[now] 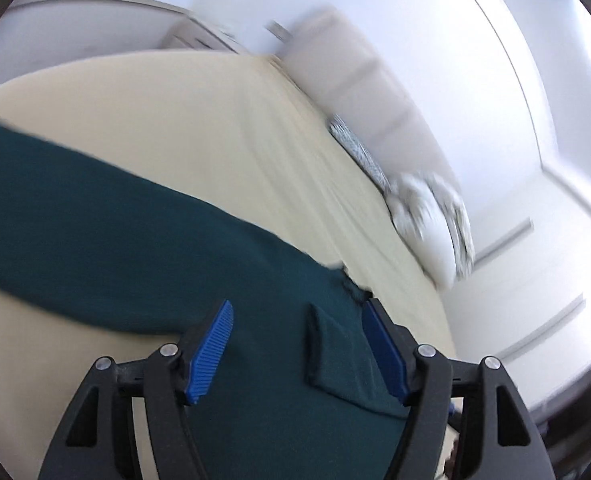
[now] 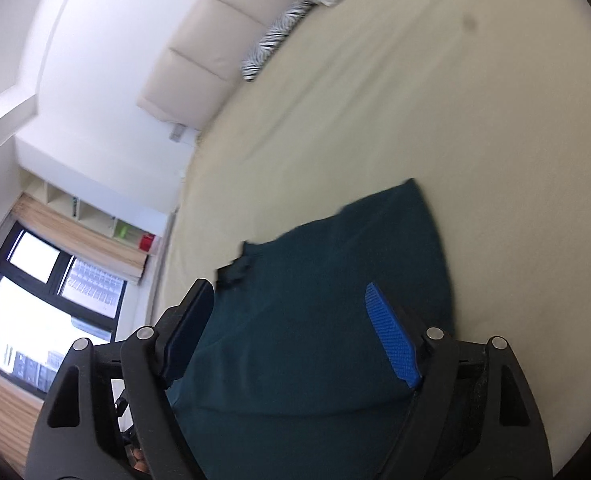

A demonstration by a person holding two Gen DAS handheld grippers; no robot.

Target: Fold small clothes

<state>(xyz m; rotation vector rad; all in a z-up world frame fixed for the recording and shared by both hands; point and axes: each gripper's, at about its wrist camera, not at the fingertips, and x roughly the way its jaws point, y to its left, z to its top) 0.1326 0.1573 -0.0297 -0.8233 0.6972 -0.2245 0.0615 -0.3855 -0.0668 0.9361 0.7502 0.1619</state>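
Both the left gripper (image 1: 297, 322) and right gripper (image 2: 289, 306) stand wide, holding nothing. The teal garment (image 1: 107, 216) lies beneath them on the bed (image 1: 199, 116), stretching toward the left frame edge (left wrist view).

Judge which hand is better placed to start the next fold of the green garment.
Probably left. The left tongs are open right over a turned-up flap of the green garment. The right tongs, also open, hang over its smooth middle on the bed.
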